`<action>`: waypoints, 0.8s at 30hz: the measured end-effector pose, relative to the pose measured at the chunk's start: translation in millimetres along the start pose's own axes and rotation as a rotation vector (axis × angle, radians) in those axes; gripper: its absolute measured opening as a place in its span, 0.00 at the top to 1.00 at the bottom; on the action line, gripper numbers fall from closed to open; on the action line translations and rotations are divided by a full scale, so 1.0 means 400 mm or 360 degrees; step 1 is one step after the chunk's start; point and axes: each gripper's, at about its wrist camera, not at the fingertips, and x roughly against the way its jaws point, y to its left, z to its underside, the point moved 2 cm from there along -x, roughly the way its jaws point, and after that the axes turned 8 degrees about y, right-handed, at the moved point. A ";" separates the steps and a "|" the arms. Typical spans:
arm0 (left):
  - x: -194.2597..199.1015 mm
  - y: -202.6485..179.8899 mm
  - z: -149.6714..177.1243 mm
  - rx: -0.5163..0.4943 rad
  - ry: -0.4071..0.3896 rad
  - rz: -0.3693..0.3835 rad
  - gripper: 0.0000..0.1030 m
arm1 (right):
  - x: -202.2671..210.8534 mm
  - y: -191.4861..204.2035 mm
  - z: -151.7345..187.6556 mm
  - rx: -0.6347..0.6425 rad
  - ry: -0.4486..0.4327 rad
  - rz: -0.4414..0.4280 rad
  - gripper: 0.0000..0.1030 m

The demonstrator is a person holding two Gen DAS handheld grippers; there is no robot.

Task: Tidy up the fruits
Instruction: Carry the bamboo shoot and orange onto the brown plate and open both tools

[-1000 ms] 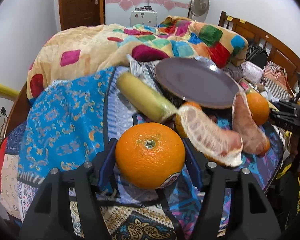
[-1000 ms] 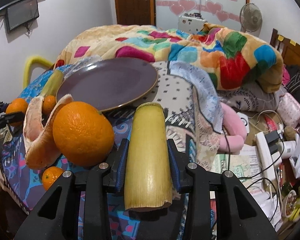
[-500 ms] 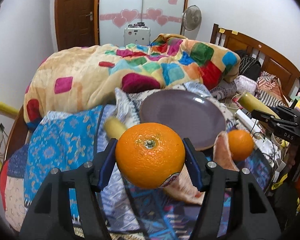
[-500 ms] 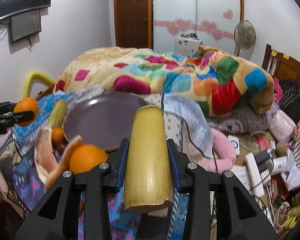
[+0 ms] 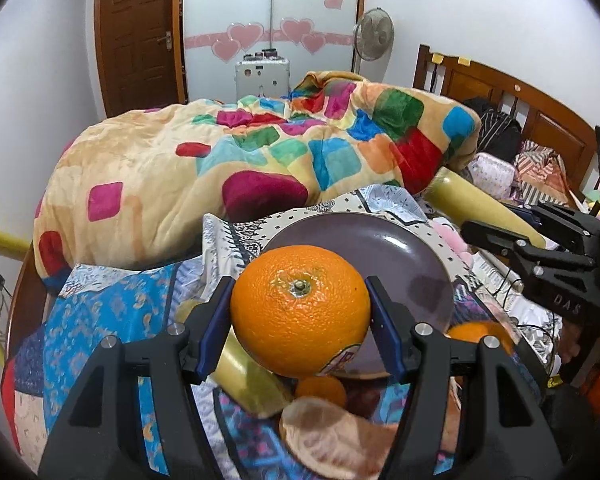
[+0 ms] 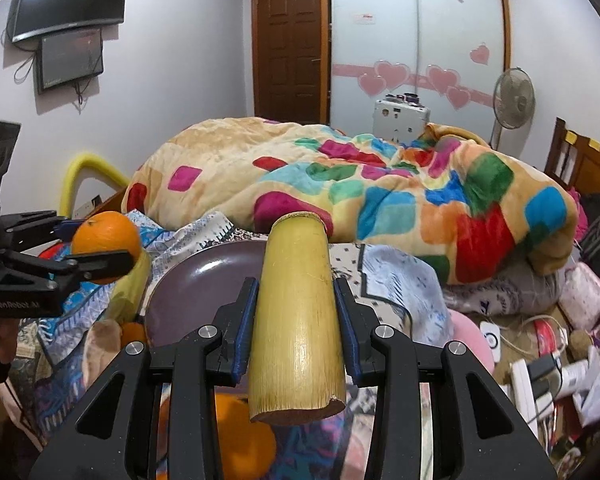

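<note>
The left gripper (image 5: 300, 312) is clamped on an orange (image 5: 300, 310), held in the air just in front of the purple plate (image 5: 412, 256). The right gripper (image 6: 296, 312) is closed around a yellow cane stalk (image 6: 296, 320), raised beside the plate's right edge, and a second stalk (image 5: 248, 376) lies at its left with small oranges (image 5: 320, 390) before it.

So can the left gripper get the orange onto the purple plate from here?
Probably yes: the left gripper holds the orange right before the purple plate, whose surface lies bare.

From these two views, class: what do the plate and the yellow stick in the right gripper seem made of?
Plate: probably glazed ceramic, given its smooth purple sheen. Yellow stick: probably sugarcane, with a waxy rind, lengthwise streaks and a fibrous cut end.
</note>
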 end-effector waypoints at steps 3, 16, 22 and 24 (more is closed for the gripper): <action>-0.039 0.000 -0.017 -0.0004 0.0044 -0.0005 0.38 | -0.044 0.000 -0.011 0.0011 0.0046 -0.0011 0.67; -0.182 -0.014 -0.034 -0.0079 0.0225 -0.0091 0.38 | -0.199 -0.038 -0.011 -0.0065 0.0316 -0.0084 0.67; -0.218 -0.019 -0.029 -0.0099 0.0304 -0.0090 0.38 | -0.214 -0.043 -0.005 -0.0060 0.0375 -0.0094 0.67; -0.228 -0.018 -0.028 -0.0099 0.0327 -0.0089 0.38 | -0.212 -0.038 -0.006 -0.0040 0.0376 -0.0079 0.67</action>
